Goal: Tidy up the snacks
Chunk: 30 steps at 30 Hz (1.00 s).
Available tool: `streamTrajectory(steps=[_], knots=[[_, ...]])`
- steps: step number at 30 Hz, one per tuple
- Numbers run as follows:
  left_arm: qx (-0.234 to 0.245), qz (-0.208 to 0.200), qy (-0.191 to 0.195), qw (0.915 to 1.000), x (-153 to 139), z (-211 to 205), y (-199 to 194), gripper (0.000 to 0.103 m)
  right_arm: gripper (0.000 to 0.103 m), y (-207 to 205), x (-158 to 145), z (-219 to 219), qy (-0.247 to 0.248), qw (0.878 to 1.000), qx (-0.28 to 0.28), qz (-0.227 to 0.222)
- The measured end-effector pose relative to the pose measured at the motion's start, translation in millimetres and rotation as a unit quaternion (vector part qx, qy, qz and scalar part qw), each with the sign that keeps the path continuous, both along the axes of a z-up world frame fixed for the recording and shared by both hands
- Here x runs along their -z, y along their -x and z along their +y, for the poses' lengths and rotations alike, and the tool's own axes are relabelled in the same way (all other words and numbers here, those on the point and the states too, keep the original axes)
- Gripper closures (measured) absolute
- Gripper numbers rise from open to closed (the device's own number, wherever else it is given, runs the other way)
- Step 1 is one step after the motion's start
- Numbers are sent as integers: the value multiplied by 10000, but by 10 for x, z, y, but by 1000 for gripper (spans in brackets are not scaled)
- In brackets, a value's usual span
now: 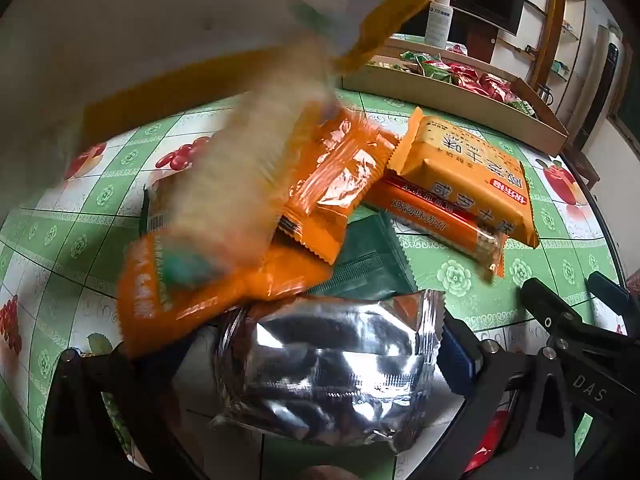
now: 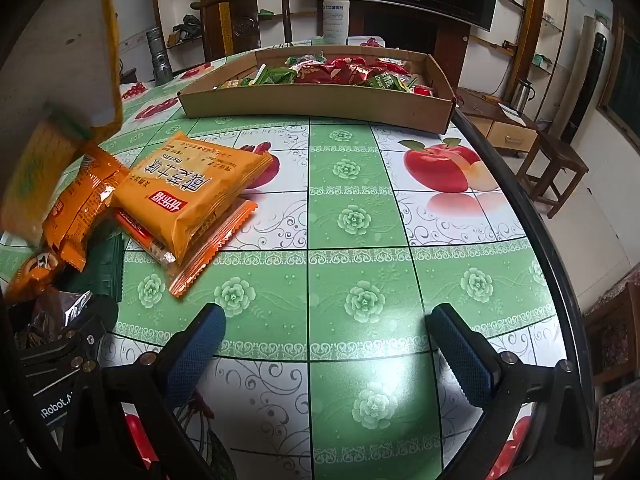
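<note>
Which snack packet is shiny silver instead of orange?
The crinkly silver packet, lying closest to the left gripper. The other packets in the pile are orange or yellow.

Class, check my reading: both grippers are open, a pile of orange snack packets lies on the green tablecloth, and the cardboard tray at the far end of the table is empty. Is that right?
Not quite. The cardboard tray is not empty: the right wrist view shows red and green snack packets lying in it. The rest holds: the left gripper and right gripper are open, and orange snack packets lie piled on the green tablecloth.
</note>
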<state>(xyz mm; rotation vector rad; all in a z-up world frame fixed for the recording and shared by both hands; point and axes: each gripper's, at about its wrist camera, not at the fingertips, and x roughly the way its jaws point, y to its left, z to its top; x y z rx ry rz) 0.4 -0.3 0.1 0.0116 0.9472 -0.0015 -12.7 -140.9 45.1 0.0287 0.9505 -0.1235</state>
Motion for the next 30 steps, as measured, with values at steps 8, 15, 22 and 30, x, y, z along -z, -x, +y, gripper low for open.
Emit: streamTrajectory(steps=[8, 15, 22, 30], knots=[[-19, -35, 2, 10000, 9, 3, -26, 0, 0, 5, -2, -2, -4, 10000, -1, 8], [-19, -26, 12, 10000, 11, -7, -39, 0, 0, 4, 1, 0, 6, 10000, 0, 6], [-20, -24, 17, 10000, 8, -9, -41, 0, 0, 7, -4, -1, 6, 10000, 0, 7], [-24, -30, 7, 10000, -1, -9, 7, 0, 0, 11, -6, 3, 8, 10000, 0, 8]])
